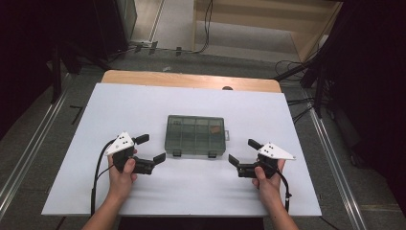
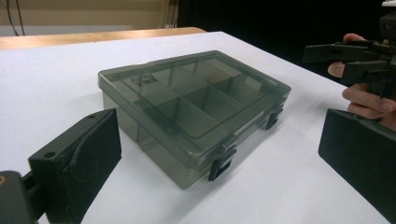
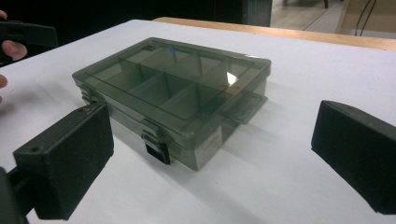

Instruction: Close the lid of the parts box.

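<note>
High view shows a smoky grey compartment box (image 1: 196, 135) lying flat with its lid shut in the middle of the white surface (image 1: 143, 105). Its two dark latches (image 1: 177, 154) face the person. The left gripper (image 1: 150, 149) sits near the box's front left corner, apart from it, with its jaws spread wide and nothing between them. The right gripper (image 1: 241, 152) sits near the box's front right corner, also clear of it, its jaws likewise wide apart and empty. Each gripper points inward toward the box. In the left gripper view, the box (image 2: 191, 112) lies beyond and between the two black jaws, untouched, and the right gripper (image 2: 350, 58) is past the box's far side. In the right gripper view, the box (image 3: 173, 93) lies ahead of the jaws, and its dividers show through the clear lid.
</note>
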A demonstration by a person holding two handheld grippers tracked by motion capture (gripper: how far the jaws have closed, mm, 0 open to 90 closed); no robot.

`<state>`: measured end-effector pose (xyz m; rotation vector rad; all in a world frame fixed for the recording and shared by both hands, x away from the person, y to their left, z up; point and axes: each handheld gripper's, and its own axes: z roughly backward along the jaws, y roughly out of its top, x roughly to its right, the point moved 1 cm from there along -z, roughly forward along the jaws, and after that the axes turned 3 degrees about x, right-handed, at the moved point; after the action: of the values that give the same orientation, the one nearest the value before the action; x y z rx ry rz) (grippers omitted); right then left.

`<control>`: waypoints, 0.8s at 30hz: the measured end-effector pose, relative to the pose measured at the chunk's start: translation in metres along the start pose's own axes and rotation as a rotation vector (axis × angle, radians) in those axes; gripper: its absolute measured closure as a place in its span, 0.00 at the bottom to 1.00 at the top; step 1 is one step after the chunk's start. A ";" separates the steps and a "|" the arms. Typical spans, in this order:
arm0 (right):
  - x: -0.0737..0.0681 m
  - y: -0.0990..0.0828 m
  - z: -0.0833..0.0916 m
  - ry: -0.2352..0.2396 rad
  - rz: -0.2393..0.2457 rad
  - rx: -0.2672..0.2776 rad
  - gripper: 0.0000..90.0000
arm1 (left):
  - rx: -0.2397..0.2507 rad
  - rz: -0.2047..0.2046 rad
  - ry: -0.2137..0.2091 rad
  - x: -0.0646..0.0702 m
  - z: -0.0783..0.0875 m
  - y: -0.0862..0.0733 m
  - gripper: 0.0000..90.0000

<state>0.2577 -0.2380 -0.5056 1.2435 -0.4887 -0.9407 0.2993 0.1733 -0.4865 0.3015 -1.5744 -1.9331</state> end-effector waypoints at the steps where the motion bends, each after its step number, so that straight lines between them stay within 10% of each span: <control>1: 0.002 -0.001 0.002 -0.004 0.001 0.000 0.00 | 0.001 0.000 0.003 0.000 0.002 0.000 0.00; 24: 0.034 -0.014 0.053 -0.097 -0.016 0.000 0.00 | -0.004 -0.004 0.067 -0.016 0.061 -0.015 0.00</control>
<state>0.2308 -0.2966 -0.5091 1.2071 -0.5557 -1.0175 0.2744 0.2327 -0.4874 0.3644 -1.5284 -1.9093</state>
